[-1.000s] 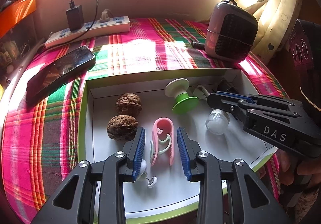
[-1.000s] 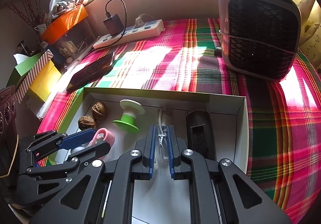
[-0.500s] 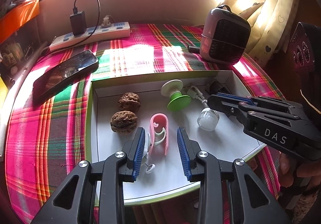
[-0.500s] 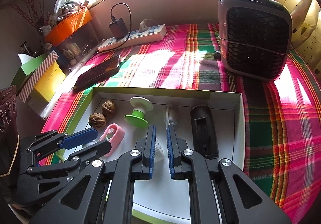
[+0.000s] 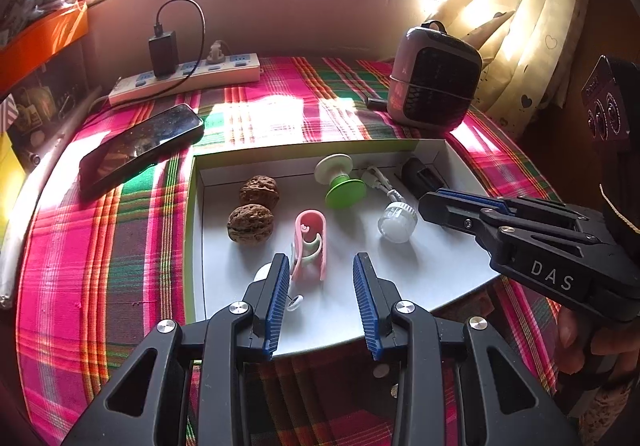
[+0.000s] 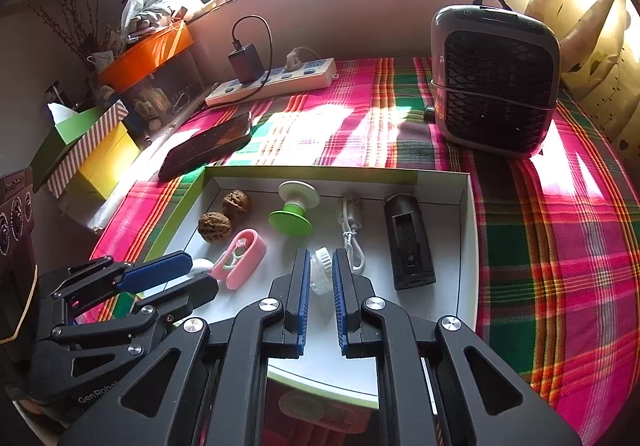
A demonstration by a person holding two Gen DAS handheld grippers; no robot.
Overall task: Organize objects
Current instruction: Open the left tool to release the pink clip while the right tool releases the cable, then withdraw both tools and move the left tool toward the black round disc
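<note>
A shallow white tray with a green rim (image 5: 192, 230) lies on the plaid cloth. It holds two walnuts (image 5: 250, 224), a pink clip (image 5: 312, 242), a green and white suction knob (image 5: 340, 186), a white cable ending in a round clear cap (image 5: 396, 222), and a black device (image 6: 408, 242). My left gripper (image 5: 321, 262) hovers over the tray's near edge, open, with nothing between its fingers; the pink clip lies just beyond them. My right gripper (image 6: 321, 258) is shut and empty above the cap, which rests on the tray floor. In the left wrist view the right gripper (image 5: 432, 202) comes in from the right.
A dark phone (image 5: 140, 146) lies left of the tray. Behind it is a power strip with a black charger (image 5: 188, 76). A small heater (image 5: 434, 86) stands at the back right by the curtain. Boxes (image 6: 80, 138) are stacked off the table's left. The tray's near edge overhangs the table.
Both grippers drew back toward me and rose a little, so the tray looks smaller and farther. The right fingers no longer straddle the white cable. The tray's contents stayed put.
</note>
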